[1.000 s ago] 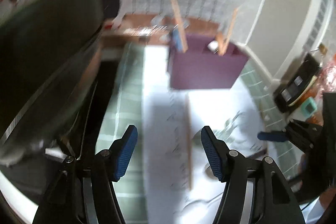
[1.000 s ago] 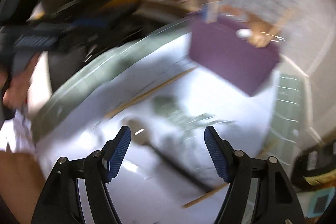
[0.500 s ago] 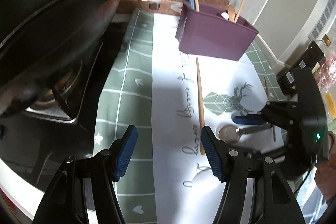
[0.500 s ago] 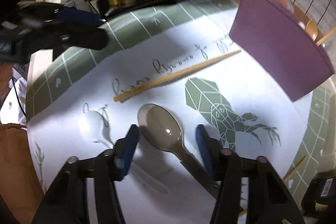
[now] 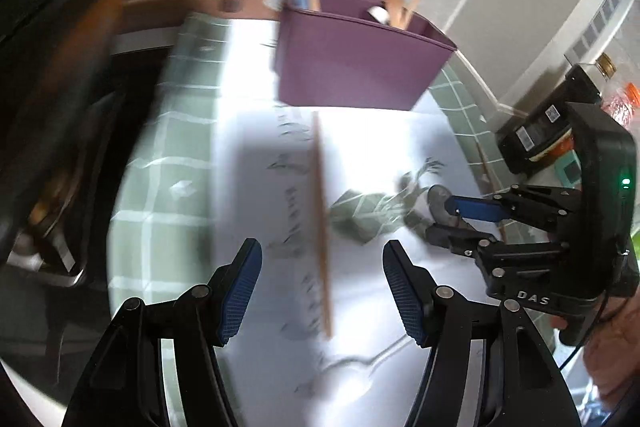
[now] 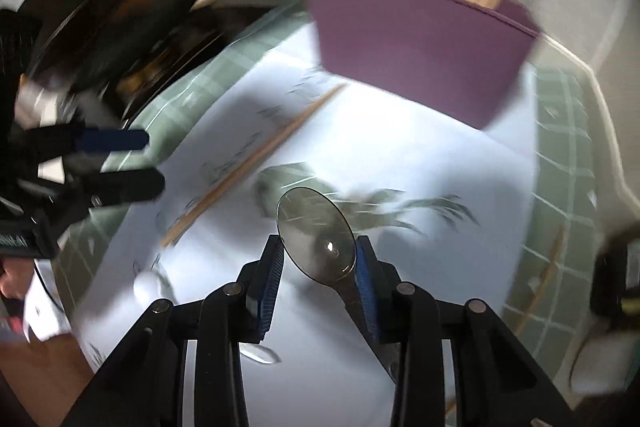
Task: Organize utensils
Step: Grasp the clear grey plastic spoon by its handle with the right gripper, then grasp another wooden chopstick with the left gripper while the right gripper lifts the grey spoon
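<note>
Spoon (image 6: 316, 239) lies low in the centre of our right wrist view, its bowl between the closing pads of our right gripper (image 6: 319, 277), both pads at its rim. Our left gripper (image 5: 322, 291) stands spread over the wooden chopstick (image 5: 322, 223) on the white mat (image 5: 256, 131). Our purple utensil holder (image 5: 356, 63) sits at the upper centre.
</note>
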`<state>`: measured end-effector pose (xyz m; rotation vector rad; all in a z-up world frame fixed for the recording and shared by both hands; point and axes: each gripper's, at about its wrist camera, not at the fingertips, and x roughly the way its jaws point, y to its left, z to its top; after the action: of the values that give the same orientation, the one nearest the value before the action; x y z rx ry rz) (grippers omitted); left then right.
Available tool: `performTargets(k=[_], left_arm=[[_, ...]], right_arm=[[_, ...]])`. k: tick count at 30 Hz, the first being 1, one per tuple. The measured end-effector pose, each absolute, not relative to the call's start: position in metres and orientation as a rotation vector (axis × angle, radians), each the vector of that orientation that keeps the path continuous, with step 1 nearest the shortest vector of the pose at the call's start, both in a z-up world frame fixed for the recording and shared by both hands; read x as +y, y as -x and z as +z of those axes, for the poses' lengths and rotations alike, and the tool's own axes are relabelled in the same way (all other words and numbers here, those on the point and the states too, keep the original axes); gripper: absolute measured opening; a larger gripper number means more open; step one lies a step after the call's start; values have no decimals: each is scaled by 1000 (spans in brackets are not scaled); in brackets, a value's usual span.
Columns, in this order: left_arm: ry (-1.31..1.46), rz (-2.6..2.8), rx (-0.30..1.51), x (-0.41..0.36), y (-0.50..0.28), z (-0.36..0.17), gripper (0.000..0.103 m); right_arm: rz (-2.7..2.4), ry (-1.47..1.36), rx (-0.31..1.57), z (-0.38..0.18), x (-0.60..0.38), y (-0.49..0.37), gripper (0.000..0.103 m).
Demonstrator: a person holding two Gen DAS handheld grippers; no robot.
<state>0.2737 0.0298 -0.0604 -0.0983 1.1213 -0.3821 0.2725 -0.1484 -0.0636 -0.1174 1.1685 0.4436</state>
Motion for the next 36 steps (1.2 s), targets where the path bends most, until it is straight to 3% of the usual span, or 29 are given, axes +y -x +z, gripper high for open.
performTargets(k=[4, 6, 12, 26, 29, 36], left_arm=[[17, -375, 1151, 3, -308, -66, 60], [-9, -375, 1183, -6, -323, -71, 36], [-8, -357, 1351, -22, -362, -96, 22], [-34, -285, 1414, -28, -380, -111, 19], [-57, -276, 1390, -32, -378, -111, 6], [39, -303, 1237, -19, -334, -87, 6]], right_arm=[[371, 8, 1191, -58, -174, -281, 32], [351, -12, 1184, -56, -177, -283, 32], [336, -17, 1150, -53, -187, -278, 31], [330, -19, 1140, -57, -196, -272, 31], [347, 33, 1136, -58, -191, -271, 32], [429, 147, 1156, -62, -192, -274, 38]])
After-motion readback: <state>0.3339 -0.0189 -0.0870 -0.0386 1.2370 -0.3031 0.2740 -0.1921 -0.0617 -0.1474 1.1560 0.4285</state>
